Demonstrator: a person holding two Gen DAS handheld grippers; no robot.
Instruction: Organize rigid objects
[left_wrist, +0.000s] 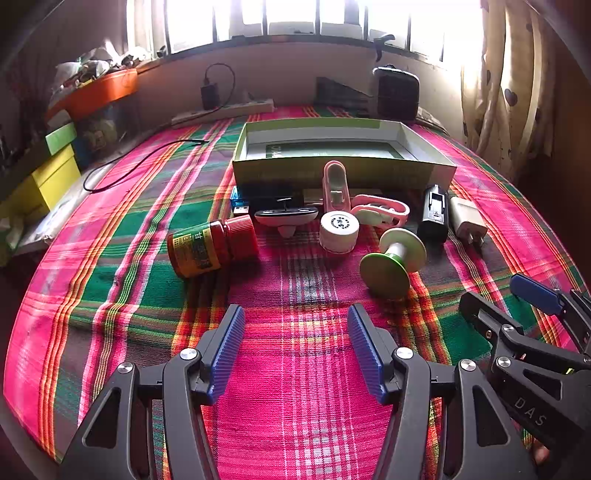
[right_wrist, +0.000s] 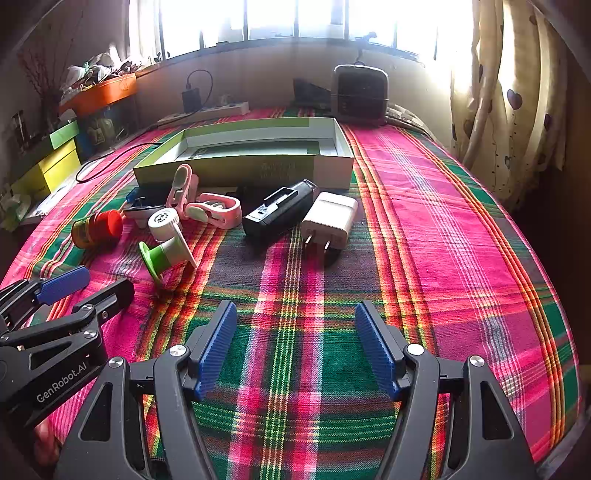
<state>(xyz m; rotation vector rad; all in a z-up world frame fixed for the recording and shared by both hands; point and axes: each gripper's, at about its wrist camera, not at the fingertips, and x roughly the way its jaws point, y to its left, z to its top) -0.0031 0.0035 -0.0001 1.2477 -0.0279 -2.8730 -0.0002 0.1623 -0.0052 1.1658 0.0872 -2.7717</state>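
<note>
**Both grippers spread wide above the plaid cloth, small objects lined up before the open box**

The left gripper (left_wrist: 295, 350), black with ribbed blue pads, hangs over the near edge of the pink, green and orange plaid cloth (left_wrist: 110, 229) with its jaws spread apart and only bare cloth between them. The right gripper (right_wrist: 295, 347), of the same make, also stands wide and holds nothing; the two sit side by side, each showing at the edge of the other's view.

Toward the far edge of the cloth lies a shallow rectangular cardboard box (left_wrist: 343, 170), green outside and white inside, open at the top. Just in front of its near wall sits a row of small rigid things. At the left end a brown plastic bottle with a red ribbed cap (left_wrist: 210, 247) lies on its side. Beside it are a blue USB stick (left_wrist: 240, 203), a white and black oval gadget (left_wrist: 286, 218) and a white round cap (left_wrist: 339, 229). Two pink plastic clips (left_wrist: 369, 206) rest against each other, one leaning on the box wall. A green and cream spool (left_wrist: 393, 264) lies tilted nearest the grippers. At the right end a black rectangular device (right_wrist: 277, 214) lies touching a white plug-in charger (right_wrist: 328, 219).
</note>
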